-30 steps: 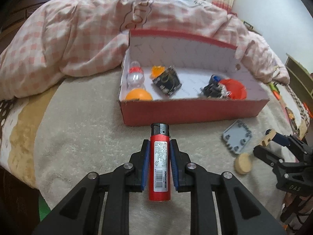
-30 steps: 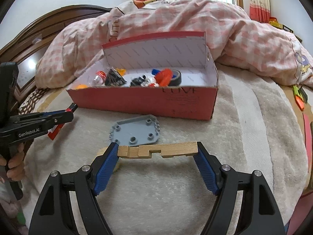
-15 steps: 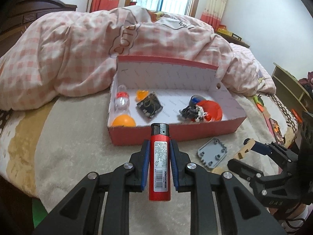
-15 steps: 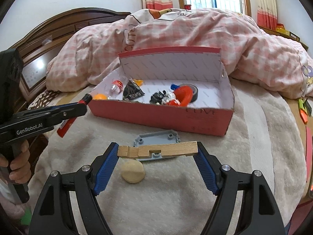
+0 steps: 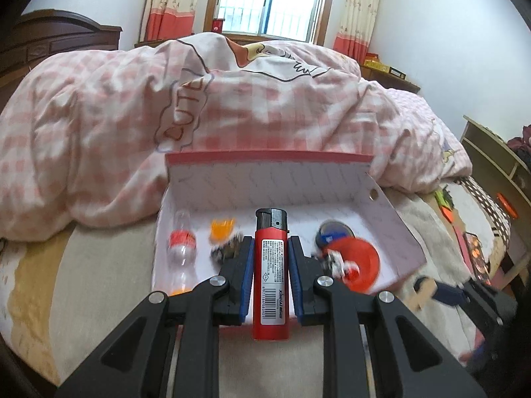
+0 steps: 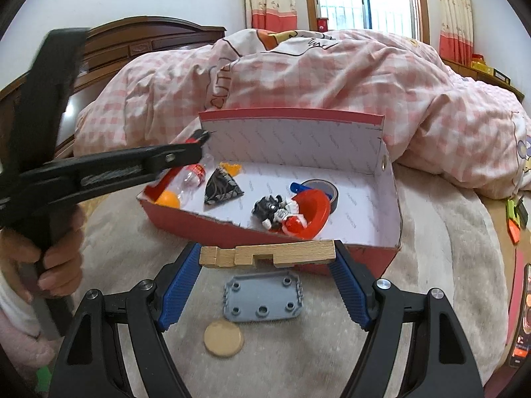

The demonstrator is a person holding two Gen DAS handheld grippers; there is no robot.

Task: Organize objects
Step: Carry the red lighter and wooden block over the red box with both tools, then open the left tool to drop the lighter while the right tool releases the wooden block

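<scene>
My left gripper (image 5: 270, 255) is shut on a red lighter (image 5: 270, 275) and holds it above the left part of an open red box (image 5: 272, 156). In the right wrist view the left gripper (image 6: 199, 139) reaches over the box's left end. My right gripper (image 6: 267, 253) is shut on a notched wooden block (image 6: 265, 253), just in front of the box's near wall (image 6: 212, 230). A grey studded plate (image 6: 264, 300) and a round wooden disc (image 6: 223, 338) lie on the blanket below it.
The box holds a small bottle (image 6: 192, 177), an orange ball (image 6: 168, 199), a dark patterned pouch (image 6: 220, 187), a toy figure (image 6: 275, 210), a red bowl (image 6: 312, 205) and a tape roll (image 6: 323, 187). A pink checked duvet (image 6: 332, 76) is heaped behind the box. A phone (image 6: 522, 315) lies at the right.
My left gripper has risen and moved forward with the lighter, from in front of the box to over it. My right gripper has moved closer to the box with the wooden block.
</scene>
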